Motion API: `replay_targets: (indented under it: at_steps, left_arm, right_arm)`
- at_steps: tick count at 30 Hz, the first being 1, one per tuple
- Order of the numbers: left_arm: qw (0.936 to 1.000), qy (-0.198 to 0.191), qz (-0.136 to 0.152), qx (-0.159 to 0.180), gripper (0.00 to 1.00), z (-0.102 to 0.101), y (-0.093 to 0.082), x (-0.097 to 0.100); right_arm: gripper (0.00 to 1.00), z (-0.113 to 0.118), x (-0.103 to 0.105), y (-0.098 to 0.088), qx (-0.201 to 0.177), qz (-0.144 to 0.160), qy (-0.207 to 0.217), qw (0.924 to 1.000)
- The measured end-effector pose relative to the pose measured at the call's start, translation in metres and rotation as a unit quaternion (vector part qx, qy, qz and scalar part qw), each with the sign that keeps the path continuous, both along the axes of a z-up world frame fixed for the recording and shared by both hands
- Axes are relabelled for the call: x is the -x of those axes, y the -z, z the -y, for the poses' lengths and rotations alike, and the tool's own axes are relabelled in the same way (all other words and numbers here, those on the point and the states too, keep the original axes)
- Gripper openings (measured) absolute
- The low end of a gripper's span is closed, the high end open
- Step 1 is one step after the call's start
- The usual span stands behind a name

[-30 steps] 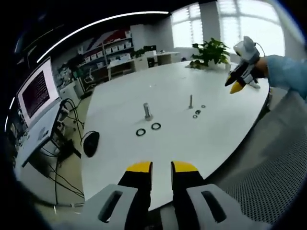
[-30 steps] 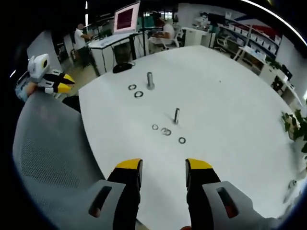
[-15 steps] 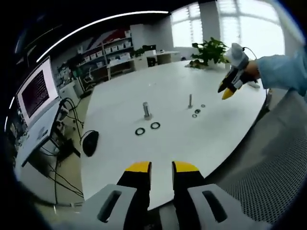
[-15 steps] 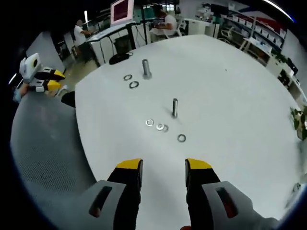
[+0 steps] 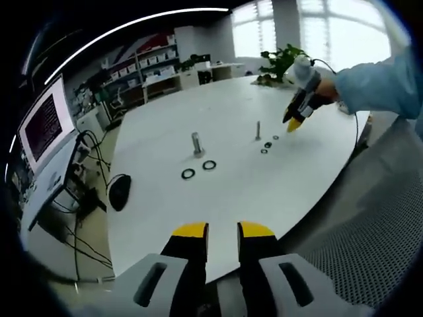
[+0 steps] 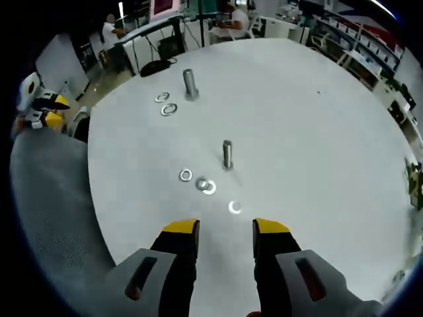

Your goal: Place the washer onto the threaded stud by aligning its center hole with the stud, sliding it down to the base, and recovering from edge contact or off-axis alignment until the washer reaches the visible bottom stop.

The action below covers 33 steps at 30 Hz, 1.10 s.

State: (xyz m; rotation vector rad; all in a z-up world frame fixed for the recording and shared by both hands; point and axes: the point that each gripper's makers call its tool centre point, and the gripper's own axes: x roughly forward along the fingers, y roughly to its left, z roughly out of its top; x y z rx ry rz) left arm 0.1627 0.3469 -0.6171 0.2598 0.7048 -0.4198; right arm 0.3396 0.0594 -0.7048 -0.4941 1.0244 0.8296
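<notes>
On the white round table [image 6: 317, 145] a thin threaded stud [image 6: 227, 154] stands upright, with several small silver washers [image 6: 205, 186] lying beside it. One washer [image 6: 234, 207] lies just ahead of my right gripper [image 6: 226, 230], which hovers open and holds nothing. A thicker bolt [image 6: 190, 84] stands farther off with two dark washers [image 6: 166, 104] next to it. In the left gripper view the stud [image 5: 258, 130], the bolt [image 5: 196, 144] and the dark washers [image 5: 199, 169] lie ahead of my left gripper [image 5: 223, 231], which is open by a narrow gap at the near table edge. The right gripper [image 5: 295, 117] hangs over the small washers [image 5: 267, 144].
A grey mesh chair back [image 5: 377, 244] lies to the right of my left gripper. A dark computer mouse [image 5: 119, 190] sits on a desk beside a lit monitor [image 5: 43, 125]. A potted plant [image 5: 283, 61] stands at the table's far edge. People sit at desks [image 6: 228, 14] beyond the table.
My right gripper has moved forward and down toward the small washers by the stud. The left gripper has stayed at the table edge. Both remain open.
</notes>
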Motion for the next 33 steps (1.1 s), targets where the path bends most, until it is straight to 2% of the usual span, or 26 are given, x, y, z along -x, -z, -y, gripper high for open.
replay_targets:
  at_steps: [4,6,13,18,27,30,33]
  left_arm:
    - [1.0000,-0.006,0.003,-0.001,0.20,-0.003,-0.001,-0.001]
    - [1.0000,-0.004,-0.004,-0.004,0.20,-0.002,0.002,0.001]
    - [0.9999,-0.008,-0.001,-0.007,0.23,-0.004,0.001,0.000]
    - [0.9999,-0.009,-0.006,-0.009,0.26,-0.006,0.003,0.000]
    - [0.9999,-0.009,-0.005,-0.009,0.26,-0.006,0.002,0.000]
    - [0.9999,-0.009,-0.007,-0.009,0.26,-0.006,0.003,0.000]
    - [0.9999,-0.008,-0.007,-0.009,0.26,-0.006,0.003,0.000]
  right_arm:
    - [0.34,-0.001,0.000,0.009,-0.006,-0.023,0.012,0.9997]
    - [0.34,0.000,-0.002,0.013,-0.006,-0.023,0.016,0.9996]
    - [0.33,0.007,-0.014,0.024,0.006,-0.025,0.040,0.9989]
    - [0.31,0.005,-0.017,0.026,-0.001,-0.023,0.055,0.9982]
    - [0.28,-0.003,-0.019,0.034,0.001,-0.026,0.052,0.9983]
    - [0.27,-0.001,-0.019,0.041,0.019,-0.029,0.047,0.9983]
    - [0.24,-0.002,-0.021,0.038,0.020,-0.020,0.048,0.9984]
